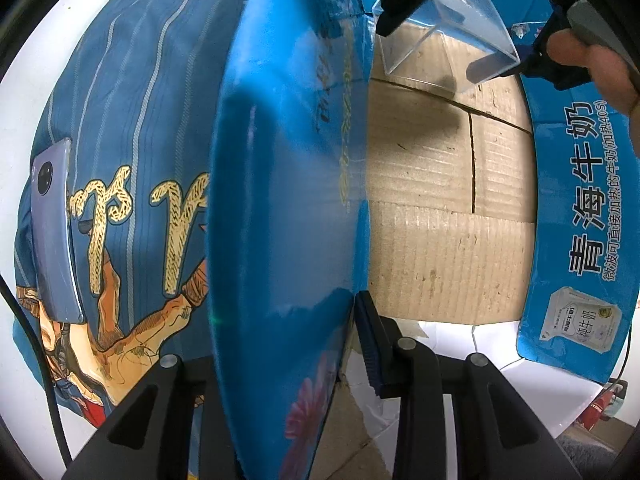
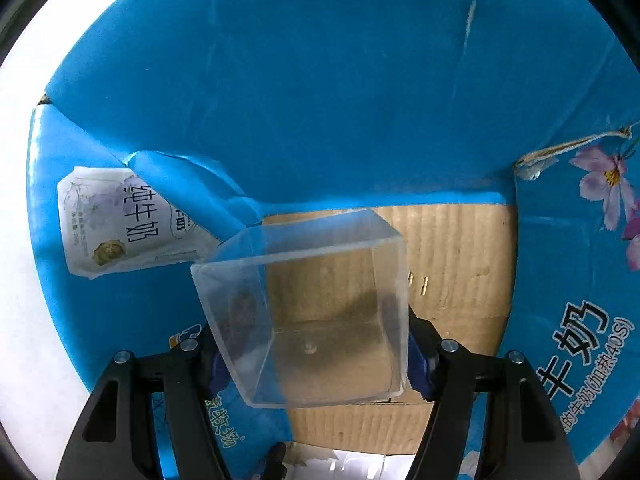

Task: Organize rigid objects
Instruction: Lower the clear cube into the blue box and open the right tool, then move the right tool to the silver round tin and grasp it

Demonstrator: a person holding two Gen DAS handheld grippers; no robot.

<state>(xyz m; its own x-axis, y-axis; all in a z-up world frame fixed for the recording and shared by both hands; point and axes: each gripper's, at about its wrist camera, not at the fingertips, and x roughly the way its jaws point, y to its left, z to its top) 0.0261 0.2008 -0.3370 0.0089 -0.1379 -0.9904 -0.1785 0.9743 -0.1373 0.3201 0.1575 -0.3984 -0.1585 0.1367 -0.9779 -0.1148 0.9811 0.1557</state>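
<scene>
My right gripper (image 2: 316,364) is shut on a clear plastic box (image 2: 316,316) and holds it over the open blue milk carton box (image 2: 320,100); the carton's brown cardboard bottom (image 2: 460,260) shows behind it. In the left wrist view the clear plastic box (image 1: 444,52) hangs above the cardboard bottom (image 1: 440,220) at the top right, held by the right gripper (image 1: 452,40). My left gripper (image 1: 280,360) is shut on the carton's blue left flap (image 1: 288,184) and holds it upright.
A blue striped garment (image 1: 132,140) with a printed figure lies left of the carton. A grey phone (image 1: 52,232) lies on it. The carton's right wall (image 1: 584,240) carries Chinese lettering. A white table surface (image 1: 24,128) lies around them.
</scene>
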